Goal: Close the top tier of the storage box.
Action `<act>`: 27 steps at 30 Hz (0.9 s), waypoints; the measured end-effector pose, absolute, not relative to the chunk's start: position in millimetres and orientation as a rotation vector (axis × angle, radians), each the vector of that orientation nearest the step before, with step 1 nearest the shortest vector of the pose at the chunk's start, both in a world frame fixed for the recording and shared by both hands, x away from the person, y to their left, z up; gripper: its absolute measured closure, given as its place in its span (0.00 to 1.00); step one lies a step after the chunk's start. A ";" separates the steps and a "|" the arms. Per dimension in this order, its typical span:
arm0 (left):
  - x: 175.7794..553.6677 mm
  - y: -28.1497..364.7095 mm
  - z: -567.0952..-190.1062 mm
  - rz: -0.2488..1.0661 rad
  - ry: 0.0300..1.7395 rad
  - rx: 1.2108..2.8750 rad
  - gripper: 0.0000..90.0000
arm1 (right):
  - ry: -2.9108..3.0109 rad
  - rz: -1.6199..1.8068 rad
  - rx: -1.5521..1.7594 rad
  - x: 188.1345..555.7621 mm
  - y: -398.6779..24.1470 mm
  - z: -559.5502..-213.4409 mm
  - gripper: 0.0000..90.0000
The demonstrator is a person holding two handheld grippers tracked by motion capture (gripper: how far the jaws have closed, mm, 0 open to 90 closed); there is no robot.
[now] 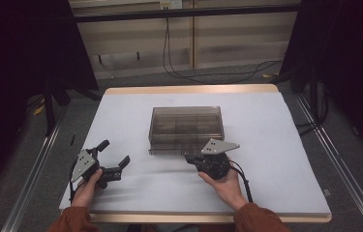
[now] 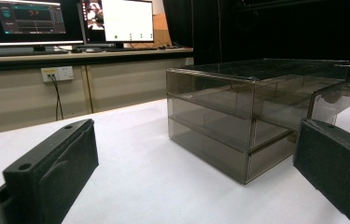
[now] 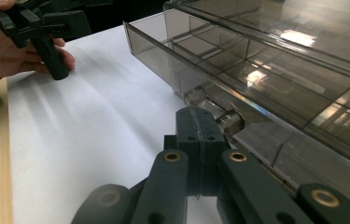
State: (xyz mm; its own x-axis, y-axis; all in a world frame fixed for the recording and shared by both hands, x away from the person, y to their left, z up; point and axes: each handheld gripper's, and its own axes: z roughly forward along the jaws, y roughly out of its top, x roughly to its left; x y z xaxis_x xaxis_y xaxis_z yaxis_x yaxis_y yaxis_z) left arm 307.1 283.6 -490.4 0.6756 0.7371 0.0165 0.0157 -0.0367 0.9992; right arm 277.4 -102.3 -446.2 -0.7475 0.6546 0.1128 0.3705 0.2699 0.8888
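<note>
Resting on a white-covered surface (image 1: 135, 193), a smoked clear plastic drawer cabinet (image 1: 186, 129) sits just ahead of the right hand-held gripper (image 1: 190, 158), which a person's hand (image 1: 225, 186) holds low at the cabinet's near front. Seen from the right gripper view, the black jaws are pressed fully together with nothing between them, their tips touching or all but touching a small clear knob (image 3: 231, 122) on the front of the lower drawer (image 3: 219, 74). That drawer stands pulled slightly out from under the cabinet's top and is split by thin walls into several compartments, all of them bare as far as the smoky plastic lets one see. The left hand-held gripper (image 1: 116, 153) lies well apart from the cabinet, off to the left of the right one, with its jaws spread wide and gripping nothing. From the left gripper view, the cabinet (image 2: 256, 112) stands ahead and to the right of the left gripper's jaws, showing two stacked drawer levels. Beyond it, monitors (image 2: 70, 21) glow on a desk (image 2: 84, 55) along the wall.
</note>
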 end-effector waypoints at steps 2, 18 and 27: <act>307.1 283.9 -490.4 0.654 0.650 1.515 0.00 | 2.271 1.470 0.944 277.9 -101.5 -446.1 1.00; 307.1 283.8 -490.4 0.654 0.650 1.516 0.00 | 2.247 1.492 0.966 283.5 -101.0 -447.0 1.00; 307.0 283.6 -490.4 0.652 0.651 1.512 0.00 | 2.252 1.487 0.964 285.3 -100.3 -448.7 1.00</act>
State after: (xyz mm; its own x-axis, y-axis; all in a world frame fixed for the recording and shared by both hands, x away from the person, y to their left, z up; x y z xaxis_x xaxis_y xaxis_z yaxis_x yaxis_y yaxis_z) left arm 307.0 283.6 -490.4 0.6756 0.7371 0.0162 0.0157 -0.0364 0.9992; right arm 285.3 -100.3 -448.7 -0.7402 0.6600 0.1285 0.3774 0.2496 0.8918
